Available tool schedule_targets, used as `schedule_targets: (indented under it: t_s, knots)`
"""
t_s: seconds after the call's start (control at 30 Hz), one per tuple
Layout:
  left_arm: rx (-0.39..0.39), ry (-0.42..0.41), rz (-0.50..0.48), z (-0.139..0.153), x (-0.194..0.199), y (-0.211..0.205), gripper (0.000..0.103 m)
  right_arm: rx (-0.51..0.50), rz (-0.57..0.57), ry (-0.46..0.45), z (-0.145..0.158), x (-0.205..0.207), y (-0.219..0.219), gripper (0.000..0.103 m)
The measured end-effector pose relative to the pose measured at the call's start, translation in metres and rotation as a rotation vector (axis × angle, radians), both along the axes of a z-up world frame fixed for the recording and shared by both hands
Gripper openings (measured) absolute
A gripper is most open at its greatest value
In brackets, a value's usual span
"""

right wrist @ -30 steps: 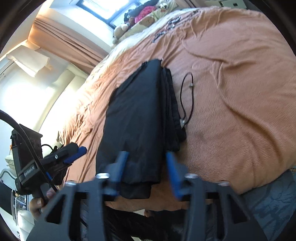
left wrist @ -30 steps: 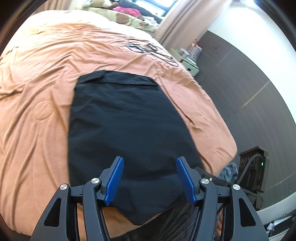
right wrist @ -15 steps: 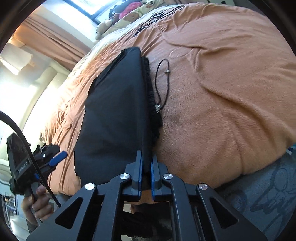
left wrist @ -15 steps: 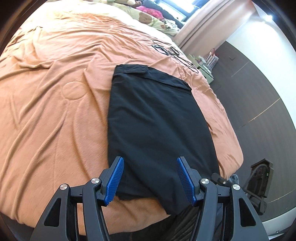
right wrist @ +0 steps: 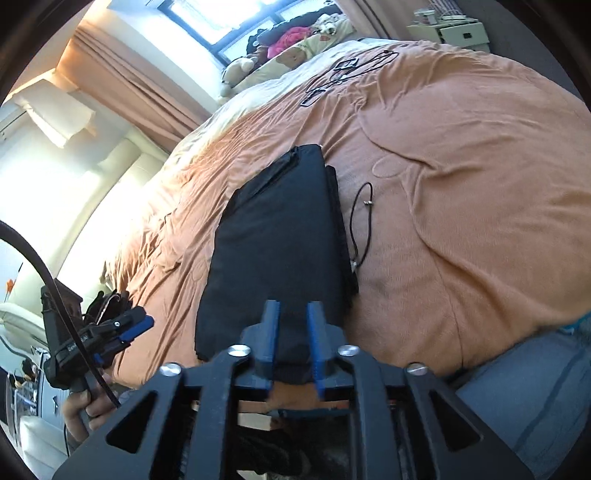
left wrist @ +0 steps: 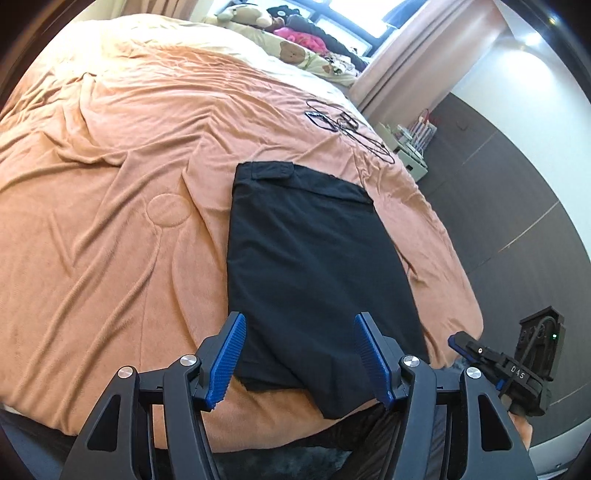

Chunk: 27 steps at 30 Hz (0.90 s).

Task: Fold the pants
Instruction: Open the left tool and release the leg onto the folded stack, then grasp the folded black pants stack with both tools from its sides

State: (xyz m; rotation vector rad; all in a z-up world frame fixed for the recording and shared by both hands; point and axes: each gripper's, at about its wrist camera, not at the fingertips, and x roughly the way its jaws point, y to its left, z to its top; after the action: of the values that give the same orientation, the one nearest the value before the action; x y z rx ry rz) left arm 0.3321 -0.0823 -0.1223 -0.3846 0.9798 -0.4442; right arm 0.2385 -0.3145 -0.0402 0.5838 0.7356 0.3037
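Pants (left wrist: 314,266), black and folded into a long flat rectangle, lie on an orange blanket (left wrist: 110,184) that covers a wide bed, their near end reaching the bed's edge, where one corner droops over it. Seen from the left wrist, the left gripper (left wrist: 299,358) hangs just above that near end with its blue-padded fingers (left wrist: 227,360) standing well apart; the cloth shows between and below them, and neither pad presses on it. The pants run away from this gripper toward the head of the bed, with a flap pocket at their far end. From the right wrist, the right gripper (right wrist: 293,339) sits over the same near end of the pants (right wrist: 280,240), its two fingers a narrow gap apart and opening; dark cloth shows in the gap, but whether the pads touch it cannot be told. The pants' stacked layers show along the edge on that view's right, and a thin black cord (right wrist: 360,225) loops on the blanket just beside that edge. Farther up the bed lie more black cables (left wrist: 347,129), well apart from the pants, and stuffed toys (left wrist: 255,14) and bedding sit by the window. Each wrist view catches the other gripper off to one side, beyond the bed's edge, and in the right wrist view a hand (right wrist: 85,406) grips the left one's handle.
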Motion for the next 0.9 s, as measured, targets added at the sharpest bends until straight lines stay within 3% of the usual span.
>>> schedule_targets:
  t_s: [0.07,0.1,0.43,0.6,0.9]
  knots:
    - [0.011,-0.002,-0.002,0.000,0.006,0.000,0.064,0.014,0.013,-0.007,0.000,0.013,-0.004,0.048]
    - [0.022,-0.003,0.000,-0.002,0.010,0.001,0.064,0.015,0.018,-0.018,0.002,0.020,-0.007,0.050]
    - [0.013,0.042,0.071,-0.021,0.061,0.014,0.064,0.129,0.098,0.000,-0.011,0.124,-0.023,0.050]
    - [0.013,0.069,0.103,-0.031,0.081,0.017,0.064,0.224,0.144,0.063,-0.032,0.181,-0.024,0.050]
    - [0.031,0.095,0.111,-0.047,0.115,0.010,0.064,0.264,0.145,0.159,-0.072,0.234,-0.022,0.050]
